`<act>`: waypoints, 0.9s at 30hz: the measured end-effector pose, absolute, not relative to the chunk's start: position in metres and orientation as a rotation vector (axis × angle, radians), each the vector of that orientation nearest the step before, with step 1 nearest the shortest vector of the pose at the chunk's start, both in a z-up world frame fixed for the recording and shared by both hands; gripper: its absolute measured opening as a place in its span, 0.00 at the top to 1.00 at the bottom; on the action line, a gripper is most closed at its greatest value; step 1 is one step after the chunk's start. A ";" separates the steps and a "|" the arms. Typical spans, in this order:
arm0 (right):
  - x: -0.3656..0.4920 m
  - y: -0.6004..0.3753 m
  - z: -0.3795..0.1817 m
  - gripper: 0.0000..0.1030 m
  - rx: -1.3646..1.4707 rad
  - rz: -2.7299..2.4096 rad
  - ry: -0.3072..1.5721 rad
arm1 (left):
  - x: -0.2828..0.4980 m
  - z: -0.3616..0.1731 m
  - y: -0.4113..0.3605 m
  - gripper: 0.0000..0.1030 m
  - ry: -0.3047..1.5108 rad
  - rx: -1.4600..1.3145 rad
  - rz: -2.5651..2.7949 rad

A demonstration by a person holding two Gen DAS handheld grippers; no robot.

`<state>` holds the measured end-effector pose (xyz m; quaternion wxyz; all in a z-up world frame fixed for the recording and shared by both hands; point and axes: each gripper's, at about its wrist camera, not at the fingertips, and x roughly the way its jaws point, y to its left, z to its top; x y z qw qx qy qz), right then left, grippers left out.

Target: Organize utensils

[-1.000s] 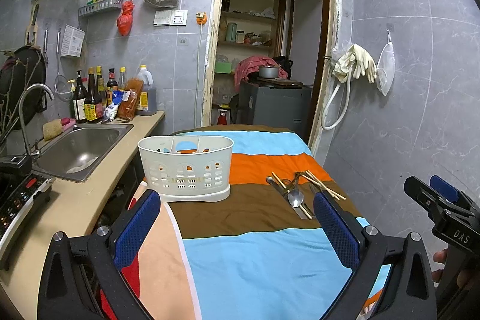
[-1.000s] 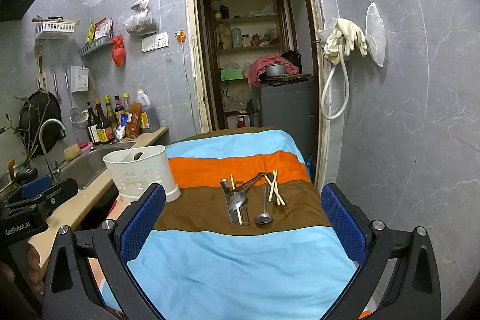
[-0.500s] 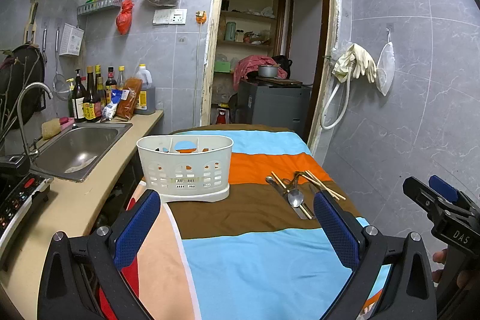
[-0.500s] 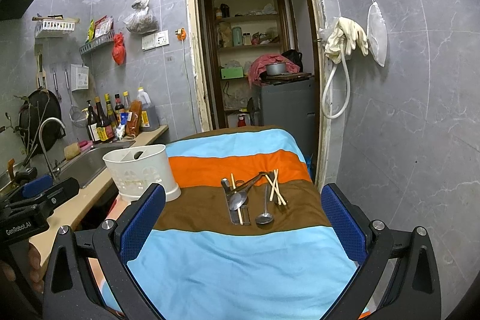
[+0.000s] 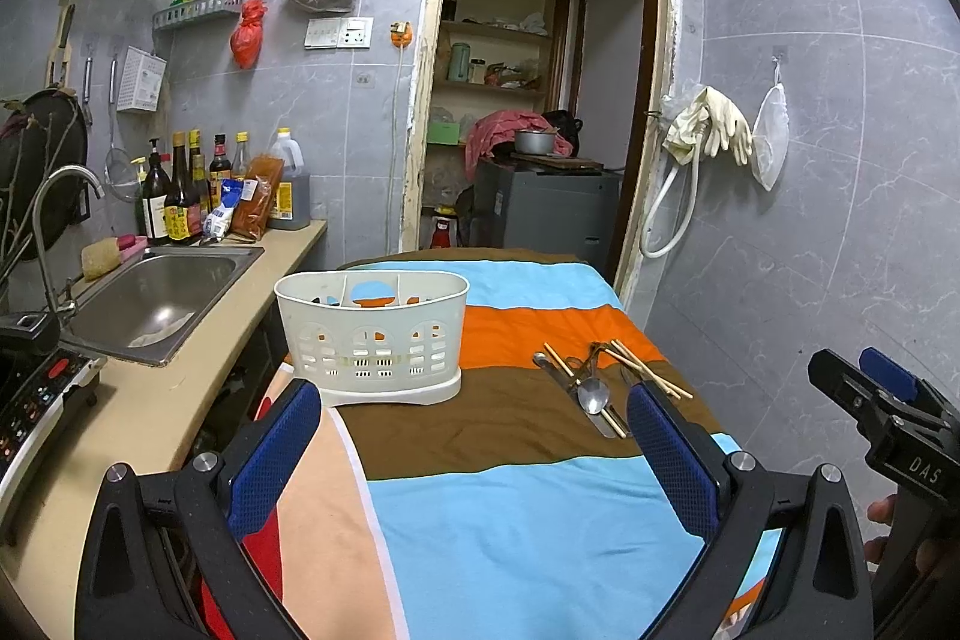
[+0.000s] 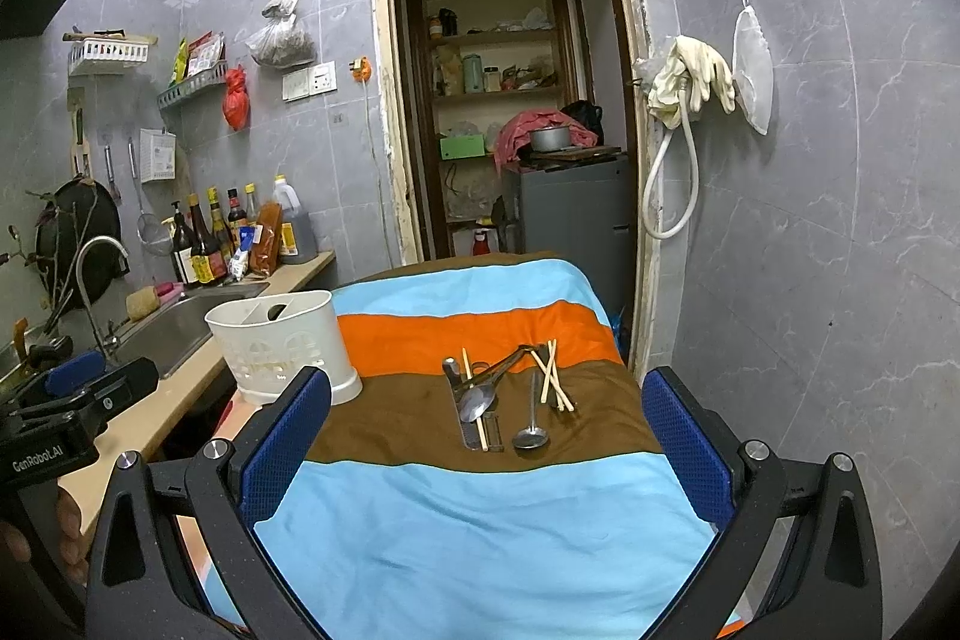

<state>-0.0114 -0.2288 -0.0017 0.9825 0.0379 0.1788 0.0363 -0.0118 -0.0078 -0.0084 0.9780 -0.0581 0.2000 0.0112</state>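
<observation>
Two tools (image 5: 474, 451) (image 6: 486, 451) gaping; caddy (image 5: 372, 334) contents hidden.

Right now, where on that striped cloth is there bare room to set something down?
The light blue band nearest both open grippers is bare. The brown stripe is free between the white utensil caddy and the pile of spoons and chopsticks. That pile crowds the brown stripe's right part.
</observation>
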 end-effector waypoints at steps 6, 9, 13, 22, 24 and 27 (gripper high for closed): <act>-0.005 -0.230 0.000 0.01 0.073 0.070 0.347 | -0.011 -0.010 -0.012 0.00 0.394 -0.113 0.014; -0.003 -0.231 0.005 0.01 0.074 0.079 0.336 | -0.009 -0.002 -0.013 0.00 0.358 -0.115 0.009; 0.000 -0.231 0.016 0.01 0.062 0.080 0.302 | 0.004 0.008 -0.012 0.00 0.335 -0.113 0.001; 0.028 -0.241 0.037 0.01 0.057 0.075 0.267 | 0.042 0.013 -0.020 0.00 0.326 -0.111 -0.002; 0.039 -0.245 0.039 0.01 0.054 0.075 0.264 | 0.054 0.014 -0.023 0.00 0.327 -0.108 0.001; 0.061 -0.254 0.041 0.01 0.050 0.083 0.268 | 0.075 0.014 -0.030 0.00 0.327 -0.104 0.018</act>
